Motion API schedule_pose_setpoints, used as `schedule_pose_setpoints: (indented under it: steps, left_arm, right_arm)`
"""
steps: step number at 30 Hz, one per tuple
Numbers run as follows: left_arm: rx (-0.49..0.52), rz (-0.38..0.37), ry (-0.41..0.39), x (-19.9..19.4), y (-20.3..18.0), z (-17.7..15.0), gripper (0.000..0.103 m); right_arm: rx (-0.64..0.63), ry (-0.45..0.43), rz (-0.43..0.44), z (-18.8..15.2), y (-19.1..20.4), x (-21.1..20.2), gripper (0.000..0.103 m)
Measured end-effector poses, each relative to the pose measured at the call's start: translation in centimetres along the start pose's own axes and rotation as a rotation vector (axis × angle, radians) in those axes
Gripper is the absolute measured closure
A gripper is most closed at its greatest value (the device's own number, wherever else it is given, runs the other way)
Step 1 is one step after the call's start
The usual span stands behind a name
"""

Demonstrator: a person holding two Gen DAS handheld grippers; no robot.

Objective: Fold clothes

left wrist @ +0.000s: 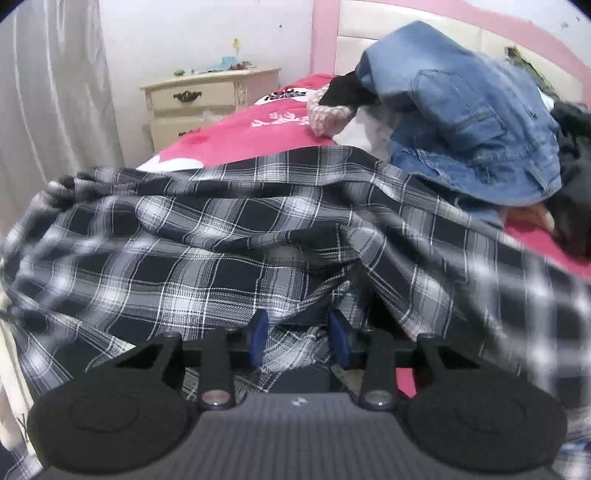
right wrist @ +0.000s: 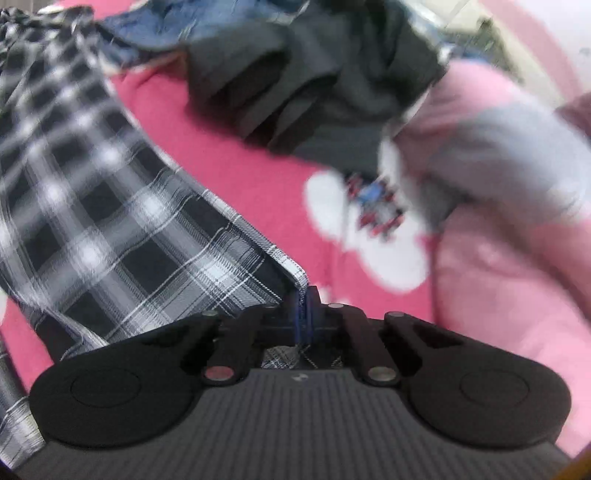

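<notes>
A black-and-white plaid shirt (left wrist: 184,240) lies rumpled across the pink bed cover (left wrist: 240,136). My left gripper (left wrist: 299,332) is low over its near folds. Its blue pads (left wrist: 258,330) stand apart, with plaid cloth lying loosely in the gap and not pinched. In the right wrist view the same plaid shirt (right wrist: 110,229) stretches up to the left. My right gripper (right wrist: 304,310) is shut on the shirt's hemmed corner, with the cloth squeezed between the blue pads. The view is blurred.
A blue denim jacket (left wrist: 472,122) is heaped at the back right by the pink headboard (left wrist: 325,33), with a knitted hat (left wrist: 328,114) beside it. A dark grey garment (right wrist: 314,85) and a pink one (right wrist: 498,258) lie to the right. A cream nightstand (left wrist: 207,99) stands left of the bed.
</notes>
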State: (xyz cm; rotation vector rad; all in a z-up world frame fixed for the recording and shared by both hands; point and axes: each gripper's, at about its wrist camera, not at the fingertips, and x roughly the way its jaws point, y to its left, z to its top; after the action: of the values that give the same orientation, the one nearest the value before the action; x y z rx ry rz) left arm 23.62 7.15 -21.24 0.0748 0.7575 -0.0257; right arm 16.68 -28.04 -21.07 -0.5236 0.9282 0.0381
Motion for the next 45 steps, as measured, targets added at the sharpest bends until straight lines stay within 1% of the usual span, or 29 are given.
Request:
schedule_pose_setpoints:
  steps: [1,3,6,9,11,13,15,16,17,19,20,21,22,24,27,28,31,32,34,36,37,39,41,42,43,44,45]
  left_arm:
    - [0.026,0.011,-0.004,0.0,-0.3,-0.1,0.066]
    - [0.067,0.027,-0.008,-0.1,-0.7,-0.3,0.066]
    - [0.074,0.026,-0.007,0.0,-0.6,-0.3,0.066]
    - [0.075,0.017,-0.005,0.1,-0.4,-0.3,0.066]
    - [0.081,0.018,-0.007,0.3,-0.7,-0.1,0.066]
    - [0.103,0.024,-0.015,0.5,-0.9,-0.2,0.065]
    - [0.135,0.036,-0.035,0.4,-1.3,-0.3,0.065]
    - [0.156,0.044,-0.046,0.4,-1.6,-0.5,0.065]
    - [0.175,0.052,-0.057,0.3,-1.8,-0.6,0.065]
    - [0.203,0.056,-0.072,0.2,-2.3,-0.7,0.065]
    - [0.215,0.057,-0.077,0.2,-2.5,-0.7,0.065]
    - [0.22,0.057,-0.079,0.1,-2.7,-0.7,0.065]
    - [0.222,0.055,-0.081,0.2,-2.7,-0.7,0.065]
    - [0.221,0.055,-0.086,0.0,-2.8,-0.6,0.065]
    - [0.219,0.058,-0.103,-0.4,-2.9,-0.3,0.064]
    - [0.219,0.057,-0.11,-0.6,-2.9,-0.3,0.063]
    - [0.238,0.06,-0.111,-1.0,-3.2,-0.3,0.061]
    - [0.25,0.067,-0.105,-1.0,-3.3,-0.4,0.062]
    - [0.262,0.079,-0.098,-0.7,-3.3,-0.5,0.061]
    - [0.263,0.086,-0.086,-0.5,-3.3,-0.6,0.062]
    - [0.254,0.081,-0.077,-0.2,-3.1,-0.6,0.061]
    - [0.234,0.078,-0.064,0.3,-2.9,-0.7,0.067]
    - [0.226,0.061,-0.065,0.5,-2.7,-0.7,0.081]
    - [0.229,0.058,-0.069,0.6,-2.8,-0.7,0.084]
    - [0.234,0.057,-0.073,0.6,-2.8,-0.7,0.09]
    - [0.239,0.057,-0.078,0.6,-2.9,-0.8,0.095]
    - [0.246,0.061,-0.084,0.5,-3.0,-0.8,0.096]
  right_arm:
    - [-0.007,-0.019,-0.031,0.4,-0.3,0.1,0.101]
    - [-0.01,-0.028,-0.071,1.3,-1.3,0.8,0.101]
    - [0.023,-0.023,-0.123,2.4,-3.9,3.1,0.101]
    - [0.035,-0.008,-0.177,2.7,-4.9,5.8,0.101]
    - [0.02,0.0,-0.229,2.8,-5.0,7.9,0.101]
    - [0.025,0.03,-0.317,3.0,-5.4,10.1,0.1]
    - [0.062,0.05,-0.383,2.9,-6.3,10.9,0.097]
    - [0.118,0.056,-0.385,3.0,-7.3,10.9,0.097]
    - [0.177,0.045,-0.369,3.0,-8.2,10.4,0.097]
    - [0.295,-0.01,-0.318,2.7,-9.7,7.9,0.095]
    - [0.334,-0.044,-0.288,2.5,-10.0,6.3,0.094]
    - [0.362,-0.08,-0.244,2.2,-10.0,4.5,0.09]
    - [0.386,-0.115,-0.185,1.6,-9.7,2.4,0.083]
    - [0.405,-0.142,-0.102,0.4,-8.4,-0.9,0.075]
    - [0.351,-0.136,0.021,-2.0,-4.6,-4.6,0.075]
    - [0.311,-0.121,0.066,-2.9,-3.1,-5.2,0.075]
    - [0.154,-0.078,0.136,-4.3,1.6,-5.4,0.075]
    - [0.101,-0.07,0.153,-4.2,2.9,-5.2,0.075]
    - [-0.004,-0.079,0.163,-3.4,5.3,-4.8,0.075]
    - [-0.106,-0.099,0.14,-2.2,7.2,-4.6,0.075]
    - [-0.138,-0.108,0.126,-1.5,7.5,-4.0,0.075]
    - [-0.191,-0.112,0.121,-0.5,8.0,-3.2,0.075]
    - [-0.251,-0.097,0.132,0.0,8.6,-2.3,0.078]
    - [-0.279,-0.078,0.147,0.1,9.0,-1.8,0.081]
    - [-0.309,-0.063,0.147,0.1,9.4,-1.4,0.096]
    - [-0.329,-0.053,0.135,0.1,9.5,-1.3,0.101]
    - [-0.337,-0.054,0.118,0.1,9.5,-1.4,0.103]
